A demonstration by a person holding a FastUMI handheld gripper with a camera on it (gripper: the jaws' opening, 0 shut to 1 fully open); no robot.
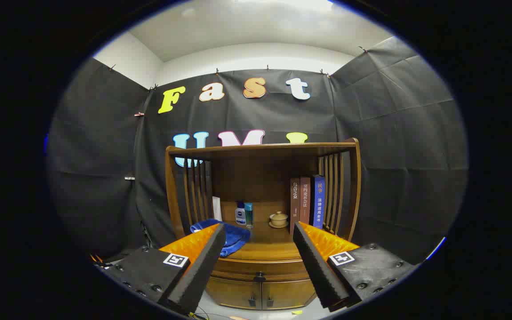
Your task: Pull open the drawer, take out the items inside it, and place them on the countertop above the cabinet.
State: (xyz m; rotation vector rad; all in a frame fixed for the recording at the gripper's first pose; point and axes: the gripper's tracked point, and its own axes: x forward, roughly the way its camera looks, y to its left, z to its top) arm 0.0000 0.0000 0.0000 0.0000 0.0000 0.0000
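The drawer (259,266) sits closed in the front of the cabinet (260,293), straight ahead of my tongs (259,262) and framed in the gap between the two fingers, its small dark knob (259,277) at the middle of its face. My tongs are spread wide and hold nothing; neither finger touches the cabinet, and I judge I keep them parted and centred like this so the knob lines up between them for the pull.

Whatever is inside the drawer I cannot tell, since its front is shut. Below it are two small cabinet doors (234,294) with dark pulls, also closed.

Above the drawer is the tabletop (265,249) where the items are to go. A blue cloth (231,238) lies crumpled on its near left part, just beyond my left finger. Further back stand a small white bottle (240,214) and a slim teal one (249,215) side by side, and to their right a little lidded cup (278,219) on a saucer. Three books (307,203) stand upright against the right slatted side. The middle of the tabletop looks bare, which I judge the best spot for setting things down. The task has not begun.
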